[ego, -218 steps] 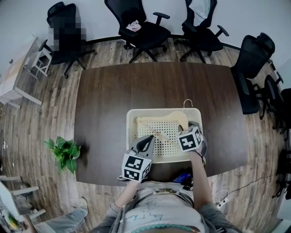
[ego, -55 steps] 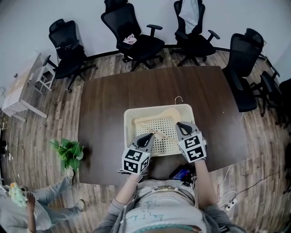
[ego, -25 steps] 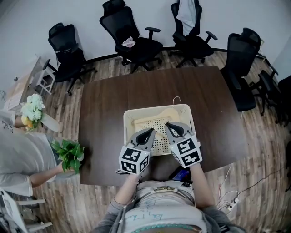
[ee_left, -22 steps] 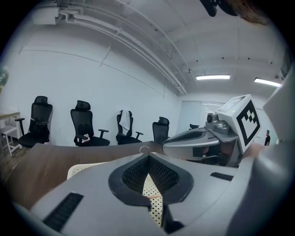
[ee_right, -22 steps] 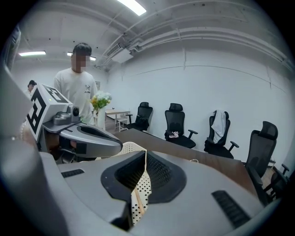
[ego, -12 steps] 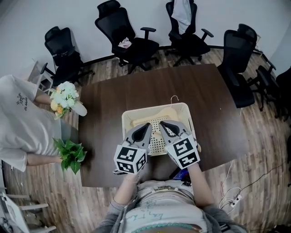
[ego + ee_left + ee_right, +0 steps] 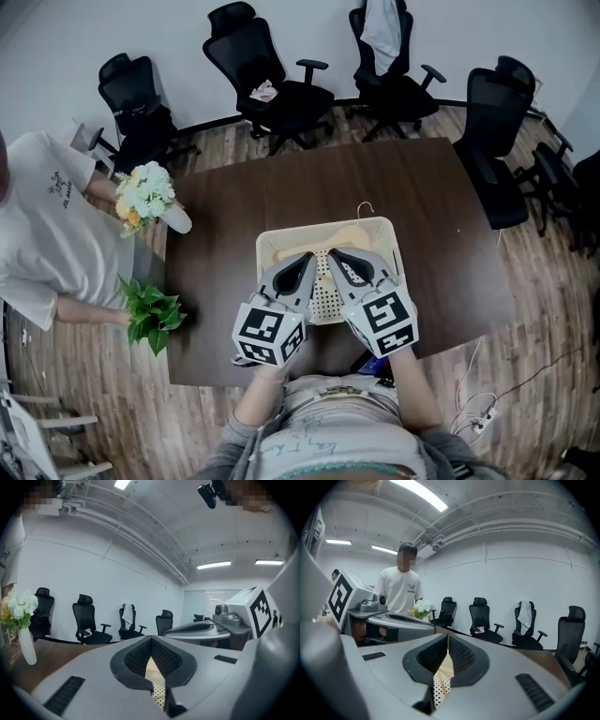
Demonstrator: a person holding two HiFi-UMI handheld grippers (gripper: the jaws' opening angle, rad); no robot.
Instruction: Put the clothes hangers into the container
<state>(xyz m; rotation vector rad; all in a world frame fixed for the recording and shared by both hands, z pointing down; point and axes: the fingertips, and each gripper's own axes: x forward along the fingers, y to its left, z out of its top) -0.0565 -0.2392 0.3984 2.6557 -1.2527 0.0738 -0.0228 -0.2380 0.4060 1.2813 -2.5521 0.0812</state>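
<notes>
Left tongs, right tongs — each closed on nothing, above container's near rim.

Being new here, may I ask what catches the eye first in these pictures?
The left gripper and right gripper, grey with black-and-white marker cubes, hover side by side over a cream perforated plastic basket on the dark brown table. A pale wooden clothes hanger lies along its far side, and left of the table a person in a white T-shirt holds a vase of white flowers.
</notes>
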